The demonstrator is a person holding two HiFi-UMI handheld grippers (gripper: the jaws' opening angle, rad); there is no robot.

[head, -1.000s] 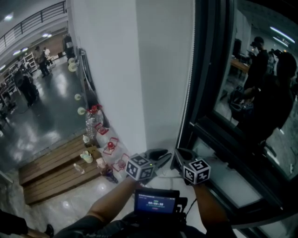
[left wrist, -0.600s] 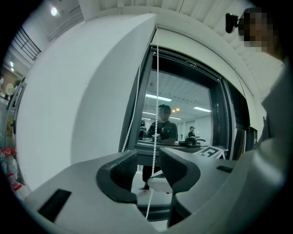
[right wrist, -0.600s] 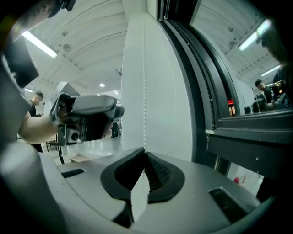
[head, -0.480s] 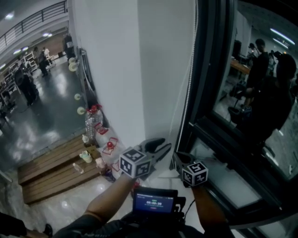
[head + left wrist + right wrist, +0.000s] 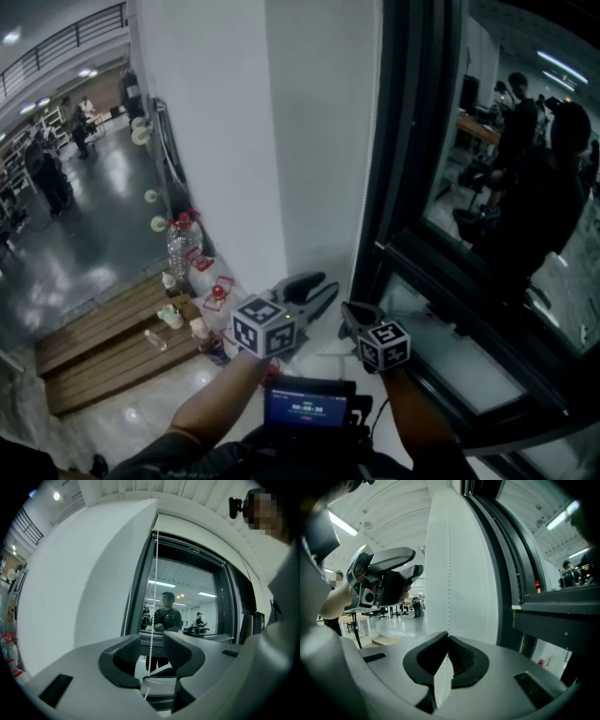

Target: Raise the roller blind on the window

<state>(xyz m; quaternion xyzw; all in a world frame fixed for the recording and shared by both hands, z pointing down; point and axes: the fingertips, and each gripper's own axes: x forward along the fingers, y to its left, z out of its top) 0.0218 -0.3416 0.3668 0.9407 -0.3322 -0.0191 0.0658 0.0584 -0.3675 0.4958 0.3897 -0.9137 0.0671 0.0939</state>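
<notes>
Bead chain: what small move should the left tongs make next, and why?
Probably close the left tongs on the bead chain: their jaws have just been opening and stand apart, the chain hanging free between them, while the right tongs are shut on it.

I see a white wall (image 5: 234, 141) rising straight ahead, with a dark window frame (image 5: 412, 206) just to its right. Left of the wall, a glossy grey floor (image 5: 103, 225) gleams, and a low wooden platform (image 5: 103, 352) lies near the wall's foot. Strip lights (image 5: 555, 67) glow beyond the glass.
</notes>
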